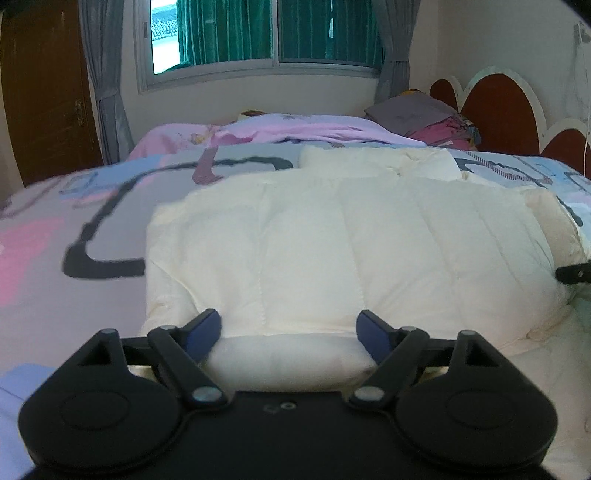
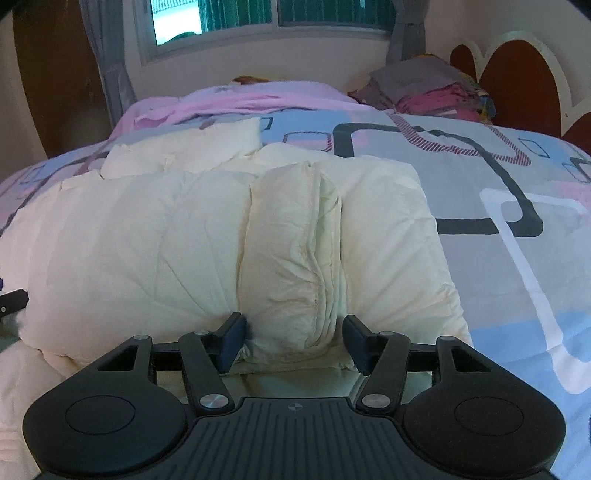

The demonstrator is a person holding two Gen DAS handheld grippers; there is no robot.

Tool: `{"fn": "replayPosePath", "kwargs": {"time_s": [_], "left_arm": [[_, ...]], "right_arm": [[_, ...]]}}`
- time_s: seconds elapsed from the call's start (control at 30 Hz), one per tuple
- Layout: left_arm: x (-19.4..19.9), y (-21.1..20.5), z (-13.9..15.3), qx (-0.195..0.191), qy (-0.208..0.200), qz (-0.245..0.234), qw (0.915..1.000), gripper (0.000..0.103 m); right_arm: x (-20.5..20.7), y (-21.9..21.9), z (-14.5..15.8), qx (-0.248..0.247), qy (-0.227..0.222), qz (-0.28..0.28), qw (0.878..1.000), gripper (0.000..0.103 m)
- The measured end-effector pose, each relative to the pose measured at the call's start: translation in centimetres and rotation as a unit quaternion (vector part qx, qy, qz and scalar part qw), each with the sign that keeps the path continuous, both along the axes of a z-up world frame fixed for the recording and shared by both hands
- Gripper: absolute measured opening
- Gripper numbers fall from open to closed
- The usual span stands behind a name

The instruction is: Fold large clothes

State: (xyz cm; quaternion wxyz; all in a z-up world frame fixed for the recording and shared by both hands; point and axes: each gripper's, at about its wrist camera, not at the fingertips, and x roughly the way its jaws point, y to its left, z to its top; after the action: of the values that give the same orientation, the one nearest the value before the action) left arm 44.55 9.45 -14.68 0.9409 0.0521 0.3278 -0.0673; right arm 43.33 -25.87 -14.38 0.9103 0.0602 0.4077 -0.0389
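Observation:
A cream quilted puffy garment (image 1: 332, 243) lies partly folded on the bed, and it fills the middle of the right wrist view (image 2: 184, 240) too. My left gripper (image 1: 290, 334) is open, its blue fingers either side of a padded edge of the garment. My right gripper (image 2: 293, 339) is open around a bunched fold (image 2: 291, 266) of the same garment. A tip of the right gripper shows at the left view's right edge (image 1: 574, 274); a tip of the left gripper shows at the right view's left edge (image 2: 13, 298).
The bed has a patterned grey, blue and pink cover (image 2: 498, 221). A pink blanket (image 1: 295, 127) lies at the far side. A stack of folded clothes (image 1: 428, 116) sits by the red-brown headboard (image 1: 498, 107). A window (image 1: 258, 33) and a wooden door (image 1: 44, 96) are beyond.

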Motion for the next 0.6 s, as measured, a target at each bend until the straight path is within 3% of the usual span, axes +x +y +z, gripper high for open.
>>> {"fn": "replayPosePath", "kwargs": {"time_s": [0.03,0.07,0.1,0.2,0.37,0.6], "left_arm": [[-0.5,0.0,0.4,0.013,-0.01,0.009,0.9998,0.098],[-1.4,0.2,0.9,0.027,-0.024,0.019,0.9992,0.103],[-2.2,0.6,1.2,0.034,-0.034,0.021,0.9986,0.103],[-5.2,2.7,2.1,0.037,-0.032,0.03,0.9984,0.102],[-10.9,6.1,3.2,0.027,-0.012,0.047,0.9985,0.093],[-17.5,8.1,2.3,-0.005,0.053,0.071,0.9961,0.074]], "right_arm": [[-0.8,-0.3,1.0,0.004,-0.013,-0.01,1.0,0.063],[-1.9,-0.6,1.8,0.007,-0.03,-0.016,0.999,0.07],[-2.8,-0.9,2.3,0.013,-0.039,-0.016,0.999,0.079],[-6.0,-2.2,3.4,0.031,-0.046,-0.02,0.998,0.079],[-12.1,-5.6,3.7,0.074,-0.043,-0.052,0.995,0.079],[-21.1,-8.9,3.4,0.106,-0.031,-0.064,0.992,0.079]]}}
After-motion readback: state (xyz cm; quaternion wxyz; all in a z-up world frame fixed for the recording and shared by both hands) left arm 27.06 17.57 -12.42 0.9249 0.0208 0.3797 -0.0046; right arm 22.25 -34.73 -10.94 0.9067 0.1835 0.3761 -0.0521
